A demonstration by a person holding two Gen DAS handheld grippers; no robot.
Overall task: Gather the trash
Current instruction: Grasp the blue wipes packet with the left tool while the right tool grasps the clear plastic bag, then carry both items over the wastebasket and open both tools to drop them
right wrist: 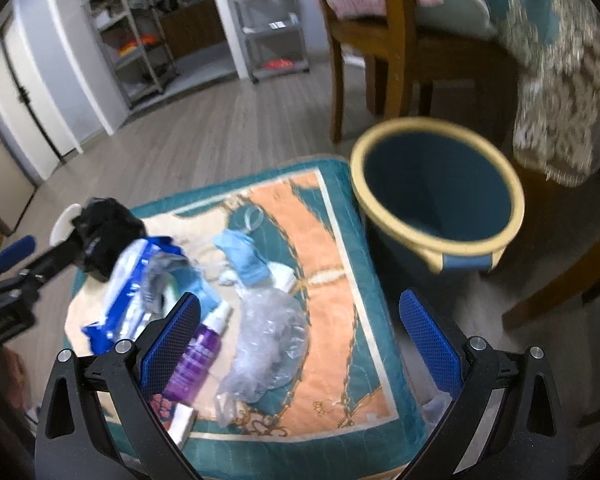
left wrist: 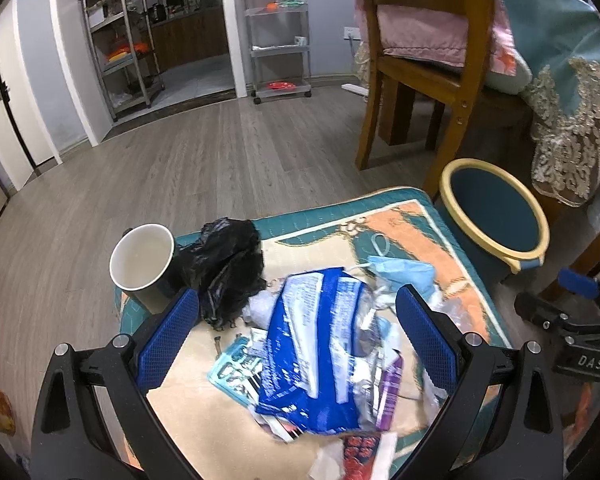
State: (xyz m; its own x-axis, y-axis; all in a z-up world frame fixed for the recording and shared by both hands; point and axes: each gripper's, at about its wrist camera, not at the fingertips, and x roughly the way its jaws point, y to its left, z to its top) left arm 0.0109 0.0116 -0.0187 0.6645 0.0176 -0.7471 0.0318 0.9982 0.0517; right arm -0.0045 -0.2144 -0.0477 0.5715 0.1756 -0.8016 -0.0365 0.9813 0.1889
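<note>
Trash lies on a patterned cushion: a blue and white wrapper, a black bag, a blue face mask, a clear plastic bag and a purple spray bottle. My left gripper is open, its jaws on either side of the blue wrapper, just above it. My right gripper is open and empty over the cushion's right part, above the clear bag. A teal bin with a yellow rim stands empty to the right of the cushion; it also shows in the left wrist view.
A white-lined paper cup stands at the cushion's left corner. A wooden chair and a lace-edged tablecloth are behind the bin. Grey wooden floor stretches to shelves at the far wall.
</note>
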